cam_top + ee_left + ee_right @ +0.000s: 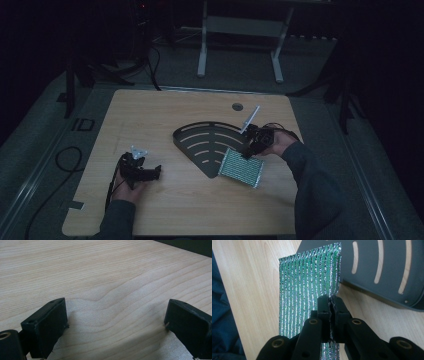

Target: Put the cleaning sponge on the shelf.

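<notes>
A green and silver striped mesh cloth is pinched between the closed jaws of the right gripper, which bite on the cloth's near edge close to one corner; in the high view the cloth is seen on the wooden table right of centre, with one edge overlapping the dark, fan-shaped slotted tray. The step in hand is judged to be lifting or dragging the cloth by that edge, perhaps to fold it or move it. For this to be done well, the grip should be kept firm and the edge raised slowly and evenly, since the thin weave is likely to slip or bunch if pulled fast. The tray's raised rim lies just beside the held corner, and the cloth could be snagged on it, so the pull is better directed away from the tray or upward first. The left gripper is held low over bare wood well apart from the cloth, its jaws spread wide with nothing between them; it could be brought in to hold the opposite edge. A small round grommet is set in the table beyond the tray, and a pale plate rises from the right gripper; neither is in the way.
</notes>
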Demonstrator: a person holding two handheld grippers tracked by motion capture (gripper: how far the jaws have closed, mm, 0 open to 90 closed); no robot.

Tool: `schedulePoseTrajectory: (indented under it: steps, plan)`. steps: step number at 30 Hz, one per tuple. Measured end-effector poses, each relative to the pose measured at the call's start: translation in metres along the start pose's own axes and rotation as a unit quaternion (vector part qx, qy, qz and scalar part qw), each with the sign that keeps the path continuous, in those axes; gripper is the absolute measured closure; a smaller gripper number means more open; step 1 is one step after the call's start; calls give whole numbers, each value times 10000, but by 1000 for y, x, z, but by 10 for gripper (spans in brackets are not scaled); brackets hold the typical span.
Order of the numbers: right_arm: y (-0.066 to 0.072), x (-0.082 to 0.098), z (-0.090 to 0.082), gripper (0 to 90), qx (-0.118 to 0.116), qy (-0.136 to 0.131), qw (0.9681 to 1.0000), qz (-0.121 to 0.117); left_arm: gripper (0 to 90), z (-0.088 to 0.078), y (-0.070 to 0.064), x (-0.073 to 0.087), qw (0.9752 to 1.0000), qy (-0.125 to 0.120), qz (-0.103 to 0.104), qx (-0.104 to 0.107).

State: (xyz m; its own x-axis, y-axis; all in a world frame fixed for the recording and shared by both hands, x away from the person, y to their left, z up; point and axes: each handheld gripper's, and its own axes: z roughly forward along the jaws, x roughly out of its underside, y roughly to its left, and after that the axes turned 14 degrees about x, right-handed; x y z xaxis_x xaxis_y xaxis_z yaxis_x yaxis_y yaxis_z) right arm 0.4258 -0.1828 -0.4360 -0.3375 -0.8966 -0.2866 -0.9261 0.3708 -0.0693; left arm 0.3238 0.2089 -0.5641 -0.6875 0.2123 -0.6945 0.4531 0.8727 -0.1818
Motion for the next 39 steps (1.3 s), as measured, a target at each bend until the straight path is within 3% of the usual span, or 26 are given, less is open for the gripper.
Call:
schedulePoseTrajectory:
  steps: [39]
  plan:
    - [-6,-53,3,869,366,-4,9992,143,48,0,0,0,10000,-3,-8,2]
